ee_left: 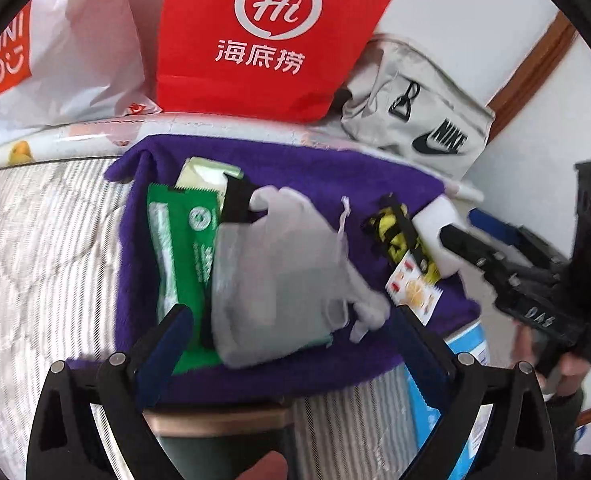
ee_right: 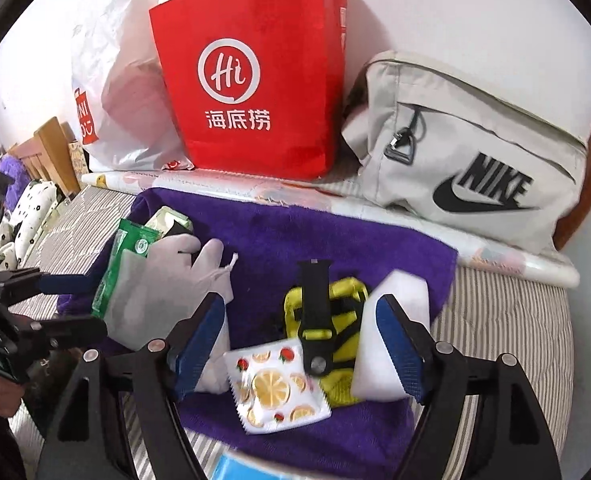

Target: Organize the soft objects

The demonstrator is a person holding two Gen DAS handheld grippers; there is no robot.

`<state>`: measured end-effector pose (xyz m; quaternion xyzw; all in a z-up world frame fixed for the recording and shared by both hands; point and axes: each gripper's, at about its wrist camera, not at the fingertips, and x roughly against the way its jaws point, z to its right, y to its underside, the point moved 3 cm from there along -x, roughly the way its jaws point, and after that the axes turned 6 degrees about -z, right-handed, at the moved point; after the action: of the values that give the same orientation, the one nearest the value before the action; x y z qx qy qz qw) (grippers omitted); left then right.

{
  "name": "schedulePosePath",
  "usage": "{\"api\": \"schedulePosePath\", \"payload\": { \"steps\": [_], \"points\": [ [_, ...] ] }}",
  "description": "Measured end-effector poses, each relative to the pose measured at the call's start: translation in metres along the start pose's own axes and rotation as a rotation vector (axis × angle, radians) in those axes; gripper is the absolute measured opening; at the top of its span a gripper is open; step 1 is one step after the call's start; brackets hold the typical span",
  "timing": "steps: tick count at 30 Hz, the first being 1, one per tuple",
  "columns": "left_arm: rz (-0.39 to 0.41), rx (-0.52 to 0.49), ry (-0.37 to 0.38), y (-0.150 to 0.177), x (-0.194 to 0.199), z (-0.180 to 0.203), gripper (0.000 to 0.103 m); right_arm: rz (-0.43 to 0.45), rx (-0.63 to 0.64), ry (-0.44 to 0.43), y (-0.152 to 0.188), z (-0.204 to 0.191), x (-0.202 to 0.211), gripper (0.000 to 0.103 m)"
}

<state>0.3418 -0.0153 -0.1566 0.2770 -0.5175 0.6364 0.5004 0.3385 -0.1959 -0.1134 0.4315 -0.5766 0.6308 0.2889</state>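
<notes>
Both grippers wide open, holding nothing: left gripper (ee_left: pixel 291 332) lined up on grey pouch (ee_left: pixel 279 280), right gripper (ee_right: pixel 303 344) straddling fruit-print packet (ee_right: pixel 275 392) at 6 o'clock, probably sorting next.

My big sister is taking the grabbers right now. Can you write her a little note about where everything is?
Left gripper: open, empty, poised over the grey drawstring pouch.
Right gripper: open, empty, over the fruit-print packet and black-and-yellow strap, with the white sponge at its right finger.
Everything lies loose on the purple towel, green packet beside the pouch.
Done: nothing visibly sorted. Left: group all of it.
</notes>
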Motion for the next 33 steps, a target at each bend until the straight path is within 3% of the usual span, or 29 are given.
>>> {"api": "schedulePosePath", "payload": {
  "steps": [10, 17, 25, 29, 33],
  "points": [
    [0.056, -0.041, -0.135, 0.048, 0.051, 0.025, 0.099, -0.024, -0.079, -0.003, 0.045, -0.017, 0.056, 0.078],
    [0.142, -0.075, -0.222, 0.088, 0.107, 0.049, 0.099, 0.047, -0.063, 0.048, 0.078, -0.038, 0.123, 0.083],
    [0.253, -0.086, -0.267, 0.138, 0.169, 0.071, 0.099, 0.105, -0.122, 0.053, 0.116, -0.049, 0.184, 0.094],
    [0.304, -0.074, -0.247, 0.158, 0.196, 0.075, 0.100, 0.101, -0.160, 0.061, 0.134, -0.050, 0.203, 0.094],
    [0.326, -0.079, -0.298, 0.175, 0.213, 0.080, 0.100, 0.119, -0.181, 0.047, 0.153, -0.052, 0.225, 0.094]
  ]
}}
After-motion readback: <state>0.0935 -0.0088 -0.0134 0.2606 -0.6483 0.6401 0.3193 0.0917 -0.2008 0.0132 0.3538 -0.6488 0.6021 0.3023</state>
